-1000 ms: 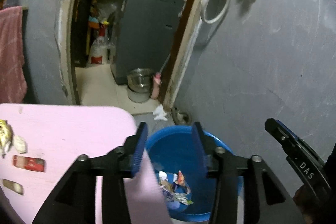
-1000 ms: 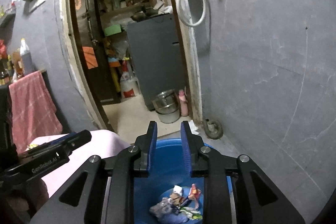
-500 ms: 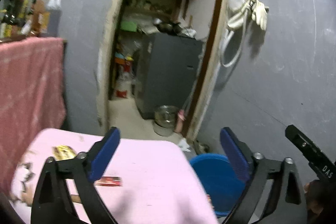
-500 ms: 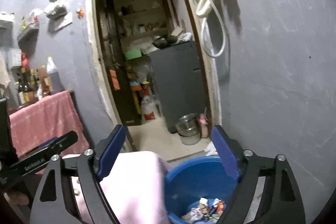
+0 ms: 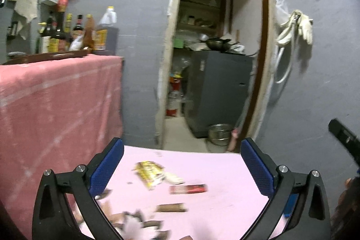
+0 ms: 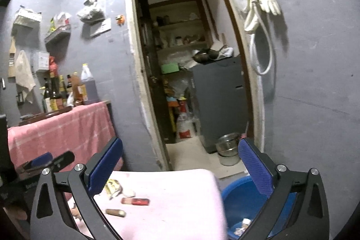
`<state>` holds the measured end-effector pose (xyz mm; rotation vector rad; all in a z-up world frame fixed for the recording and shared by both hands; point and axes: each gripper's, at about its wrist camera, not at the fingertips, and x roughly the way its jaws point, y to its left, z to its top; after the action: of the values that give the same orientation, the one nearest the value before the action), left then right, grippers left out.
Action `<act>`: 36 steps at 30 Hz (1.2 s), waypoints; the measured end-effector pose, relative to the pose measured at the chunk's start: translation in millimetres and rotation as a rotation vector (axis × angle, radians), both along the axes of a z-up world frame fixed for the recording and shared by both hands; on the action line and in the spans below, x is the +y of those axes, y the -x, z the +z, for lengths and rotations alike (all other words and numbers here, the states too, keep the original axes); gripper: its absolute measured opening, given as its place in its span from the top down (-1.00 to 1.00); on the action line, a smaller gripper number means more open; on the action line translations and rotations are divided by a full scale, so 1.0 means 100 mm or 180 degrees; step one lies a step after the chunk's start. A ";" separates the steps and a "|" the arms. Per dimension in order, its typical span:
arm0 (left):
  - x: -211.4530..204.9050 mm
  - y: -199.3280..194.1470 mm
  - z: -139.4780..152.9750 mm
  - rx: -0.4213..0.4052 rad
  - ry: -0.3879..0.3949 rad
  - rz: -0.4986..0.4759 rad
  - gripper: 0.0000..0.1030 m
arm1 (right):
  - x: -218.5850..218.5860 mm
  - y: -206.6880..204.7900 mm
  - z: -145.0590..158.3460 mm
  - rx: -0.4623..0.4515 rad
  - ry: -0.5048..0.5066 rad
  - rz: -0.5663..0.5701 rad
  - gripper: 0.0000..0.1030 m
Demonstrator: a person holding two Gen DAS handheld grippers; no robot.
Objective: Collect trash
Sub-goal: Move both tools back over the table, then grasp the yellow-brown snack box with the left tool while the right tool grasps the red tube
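Trash lies on the pink table (image 5: 225, 172): a yellow wrapper (image 5: 148, 172), a red wrapper (image 5: 187, 189), a brown wrapper (image 5: 171, 208) and blurred scraps nearer me. My left gripper (image 5: 182, 163) hovers over the table, its jaws opening wide with nothing between them. In the right wrist view the right gripper (image 6: 180, 163) is also opening, with nothing in it, above the table (image 6: 180, 195) edge. The blue tub (image 6: 238, 199) with dropped trash (image 6: 243, 224) sits low right of it. The red wrapper (image 6: 135, 201) and brown wrapper (image 6: 115, 212) lie to the left there.
A pink cloth-covered counter (image 5: 56, 105) with bottles (image 5: 67, 33) stands behind the table on the left. A doorway (image 6: 191, 82) leads to a grey cabinet (image 6: 220, 100) and a steel pot (image 6: 227, 147). A hose and glove (image 6: 261, 10) hang on the grey wall.
Both grippers rose from over the blue tub and swung left toward the pink table. Their jaws went from nearly shut to wide open. The tub left the left wrist view.
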<state>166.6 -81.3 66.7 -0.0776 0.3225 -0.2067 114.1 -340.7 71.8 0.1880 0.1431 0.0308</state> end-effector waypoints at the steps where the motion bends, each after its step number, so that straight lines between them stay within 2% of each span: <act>1: 0.07 0.00 -0.03 0.0010 -0.0021 0.0041 -0.97 | 0.04 -0.01 -0.01 -0.0008 -0.0001 0.0016 -1.00; 7: 0.41 -0.01 -0.24 0.0074 -0.0053 0.0246 -0.97 | 0.31 -0.16 -0.13 0.0005 0.0015 0.0154 -1.00; 12: 0.58 -0.14 -0.43 0.0264 -0.0071 0.0352 -0.97 | 0.47 -0.39 -0.29 0.0206 0.0051 0.0257 -1.00; 22: 0.67 -0.50 -0.83 0.0665 -0.0197 0.0308 -0.97 | 0.56 -0.81 -0.68 0.0670 0.0043 0.0379 -1.00; 30: 0.60 -0.85 -1.02 0.0908 -0.0267 0.0215 -0.96 | 0.59 -1.17 -0.92 0.1077 0.0078 0.0520 -1.00; 36: 0.57 -1.10 -1.14 0.1080 -0.0210 0.0169 -0.91 | 0.71 -1.46 -1.13 0.1500 0.0214 0.0779 -0.63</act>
<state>276.2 -24.0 -47.1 -0.0558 0.6640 -0.1293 260.3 -270.0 -41.2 0.1068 0.6360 0.2256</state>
